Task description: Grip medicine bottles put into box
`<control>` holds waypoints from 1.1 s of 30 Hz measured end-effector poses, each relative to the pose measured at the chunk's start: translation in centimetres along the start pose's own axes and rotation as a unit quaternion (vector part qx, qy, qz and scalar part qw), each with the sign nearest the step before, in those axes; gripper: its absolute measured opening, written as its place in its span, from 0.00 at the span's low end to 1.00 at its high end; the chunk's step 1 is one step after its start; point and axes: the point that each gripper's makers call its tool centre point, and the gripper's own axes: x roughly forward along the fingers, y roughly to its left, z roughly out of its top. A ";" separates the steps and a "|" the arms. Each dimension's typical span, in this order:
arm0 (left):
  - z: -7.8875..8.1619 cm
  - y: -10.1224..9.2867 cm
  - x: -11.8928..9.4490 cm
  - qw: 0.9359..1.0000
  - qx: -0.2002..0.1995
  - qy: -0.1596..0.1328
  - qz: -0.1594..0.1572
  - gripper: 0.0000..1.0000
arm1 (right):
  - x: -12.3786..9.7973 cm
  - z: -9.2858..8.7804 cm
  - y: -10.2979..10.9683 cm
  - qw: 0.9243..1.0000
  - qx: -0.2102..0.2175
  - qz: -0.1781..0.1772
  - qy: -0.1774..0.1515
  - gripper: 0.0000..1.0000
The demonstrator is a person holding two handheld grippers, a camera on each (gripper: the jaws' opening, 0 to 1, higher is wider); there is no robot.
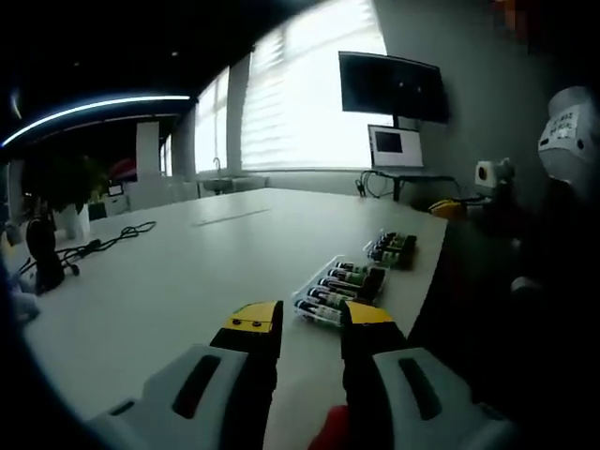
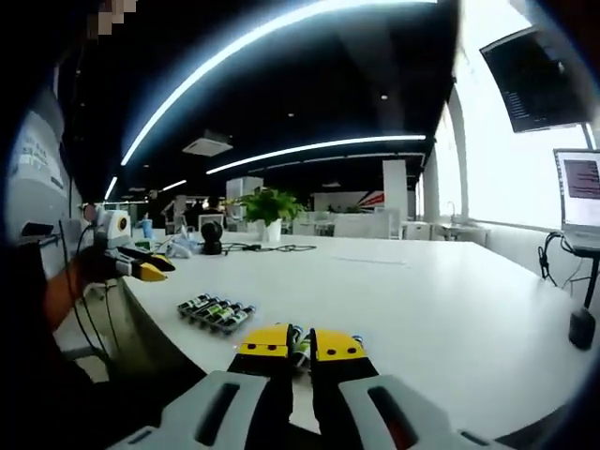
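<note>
On the white table [image 1: 187, 272], a clear shallow box [image 1: 306, 285] holds a row of small medicine bottles [image 1: 339, 285] with dark caps. A second cluster of bottles [image 1: 394, 248] stands further along the table edge. My left gripper [image 1: 311, 319] hovers just short of the box, open, with nothing between its yellow tips. My right gripper [image 2: 302, 345] has its jaws nearly together over that second cluster, shut on a small medicine bottle [image 2: 299, 345]. The row in the box [image 2: 216, 312] lies to its left. The left gripper [image 2: 141, 267] appears beyond that row.
A laptop [image 1: 395, 146] and a wall monitor [image 1: 392, 84] stand at the table's far end, with cables nearby. A potted plant [image 2: 267, 208], a black object [image 1: 42, 253] and a cord [image 1: 117, 236] sit on the far side. The table edge runs beside the bottles.
</note>
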 end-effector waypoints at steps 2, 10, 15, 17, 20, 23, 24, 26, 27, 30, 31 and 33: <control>0.0 -0.2 0.0 1.000 0.003 -0.001 -0.002 0.19 | -0.3 -0.3 -0.1 1.000 -0.006 -0.003 0.000 0.01; 0.1 -1.2 0.6 1.000 0.006 -0.001 -0.010 0.19 | -1.4 -1.5 -0.2 0.999 -0.040 -0.007 0.002 0.01; 0.1 -1.7 0.6 1.000 0.014 0.001 -0.018 0.19 | -1.5 -1.4 -0.1 0.999 -0.037 -0.007 0.000 0.01; 0.1 -1.8 0.6 1.000 0.016 0.002 -0.017 0.19 | -1.6 -1.3 0.1 0.999 -0.040 -0.005 -0.001 0.01; 0.0 -1.9 0.6 1.000 0.017 0.003 -0.018 0.18 | -1.5 -1.1 0.2 0.999 -0.035 -0.001 -0.005 0.01; -0.1 -2.0 0.5 1.000 0.021 0.006 -0.019 0.18 | -1.5 -1.1 0.1 0.999 -0.035 -0.002 -0.005 0.01; -0.1 -2.0 0.5 1.000 0.021 0.006 -0.019 0.18 | -1.5 -1.1 0.1 0.999 -0.033 -0.001 -0.007 0.01; 0.0 -2.0 0.4 1.000 0.020 0.004 -0.018 0.18 | -1.4 -1.0 -0.2 1.000 -0.030 -0.006 -0.008 0.01; 0.0 -2.0 0.4 1.000 0.020 0.004 -0.017 0.18 | -1.5 -1.0 -0.3 1.000 -0.029 -0.009 -0.008 0.01; 0.2 -2.1 0.3 1.000 0.020 0.001 -0.018 0.18 | -1.5 -0.8 -0.4 1.000 -0.020 -0.008 -0.012 0.00; 0.2 -2.1 0.3 1.000 0.021 0.000 -0.018 0.18 | -1.5 -0.7 -0.4 1.000 -0.021 -0.008 -0.013 0.00; 0.1 -2.2 0.3 1.000 0.020 -0.001 -0.018 0.18 | -1.4 -0.8 -0.4 1.000 -0.020 -0.008 -0.010 0.00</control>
